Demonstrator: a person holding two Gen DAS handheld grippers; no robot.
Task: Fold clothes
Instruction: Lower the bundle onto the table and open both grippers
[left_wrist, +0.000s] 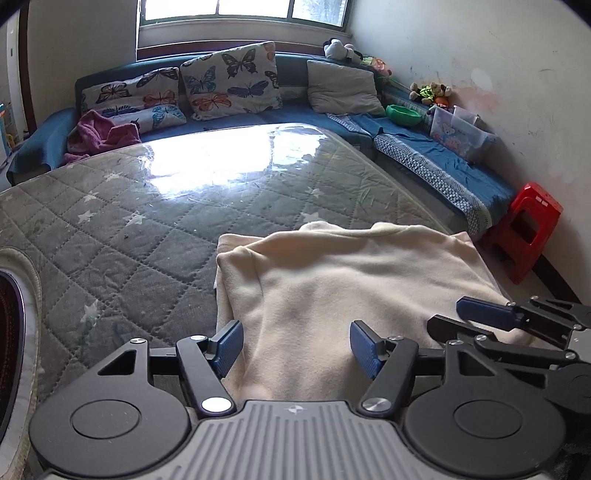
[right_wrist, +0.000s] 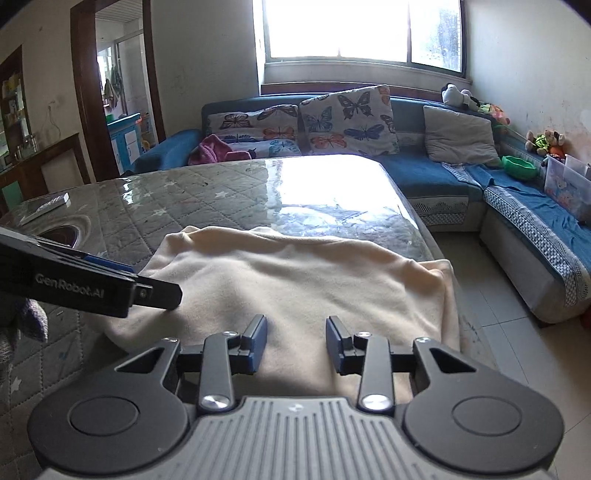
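Observation:
A cream fleece garment (left_wrist: 343, 284) lies folded on the table's near right part; it also shows in the right wrist view (right_wrist: 295, 284). My left gripper (left_wrist: 295, 349) is open, its blue pads over the garment's near left edge, holding nothing. My right gripper (right_wrist: 296, 341) is open above the garment's near edge, empty. The right gripper's fingers (left_wrist: 484, 314) show at the right of the left wrist view, resting over the cloth. The left gripper's finger (right_wrist: 155, 293) reaches in from the left in the right wrist view.
The table (left_wrist: 147, 221) has a grey quilted star cover under glossy plastic. A blue corner sofa (left_wrist: 424, 162) with butterfly cushions, a pink garment (left_wrist: 99, 133), toys and boxes runs behind and right. A red stool (left_wrist: 528, 229) stands right. A remote (right_wrist: 44, 208) lies far left.

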